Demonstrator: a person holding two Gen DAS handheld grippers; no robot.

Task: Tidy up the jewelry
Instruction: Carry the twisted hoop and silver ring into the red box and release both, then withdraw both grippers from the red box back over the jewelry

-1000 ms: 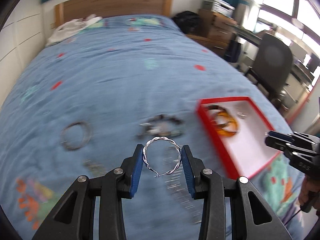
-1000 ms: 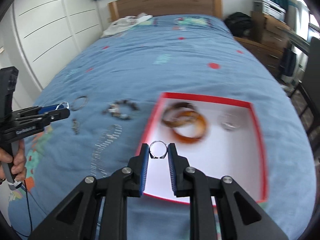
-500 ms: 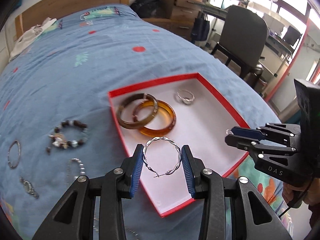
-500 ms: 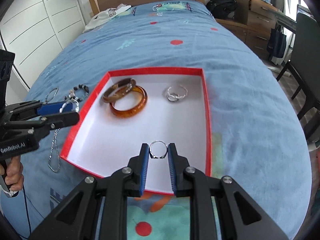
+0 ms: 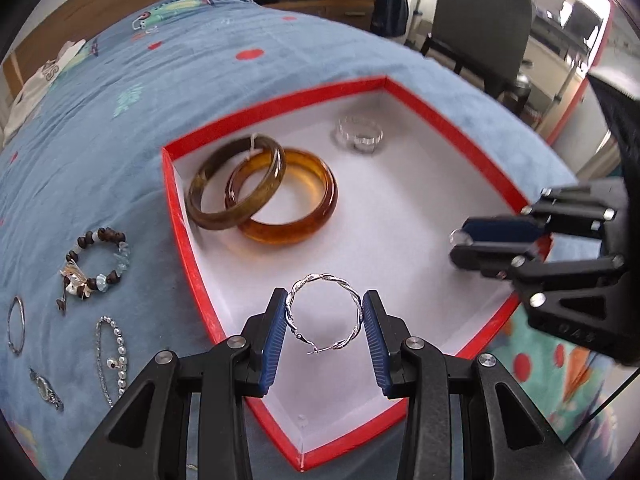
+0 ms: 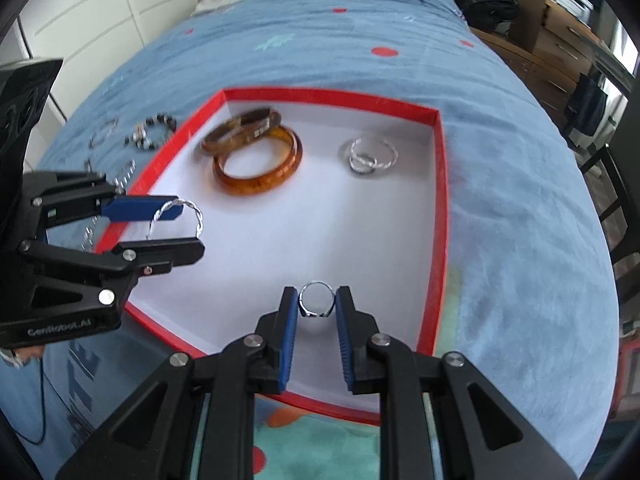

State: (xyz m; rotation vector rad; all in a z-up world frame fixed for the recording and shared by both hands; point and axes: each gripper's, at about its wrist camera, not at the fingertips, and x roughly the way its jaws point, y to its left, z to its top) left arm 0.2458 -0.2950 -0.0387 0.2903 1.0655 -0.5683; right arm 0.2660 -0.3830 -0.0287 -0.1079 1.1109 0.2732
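Note:
My left gripper [image 5: 325, 314] is shut on a twisted silver hoop earring [image 5: 346, 289], held over the near left part of a red box [image 5: 176, 216] with a white floor. From the right wrist view that gripper [image 6: 176, 226] and its silver hoop [image 6: 198, 216] hang over the box's left rim. My right gripper [image 6: 317, 306] is shut on a small silver ring [image 6: 316, 284] above the box's near part; it shows side-on [image 5: 464, 246] in the left wrist view. Inside the box lie a dark brown bangle [image 5: 204, 208], an amber bangle [image 5: 316, 212] and silver rings [image 6: 370, 156].
On the blue bedspread [image 5: 120, 120] left of the box lie a beaded bracelet [image 5: 96, 264], a thin silver hoop [image 5: 16, 326], a bead chain [image 5: 116, 356] and a small watch [image 5: 46, 390]. A dark chair [image 5: 480, 28] and drawers [image 6: 560, 36] stand to the right of the bed.
Both grippers have swung over the red box and come lower, so the box fills more of each view. Each one keeps its grip on its piece.

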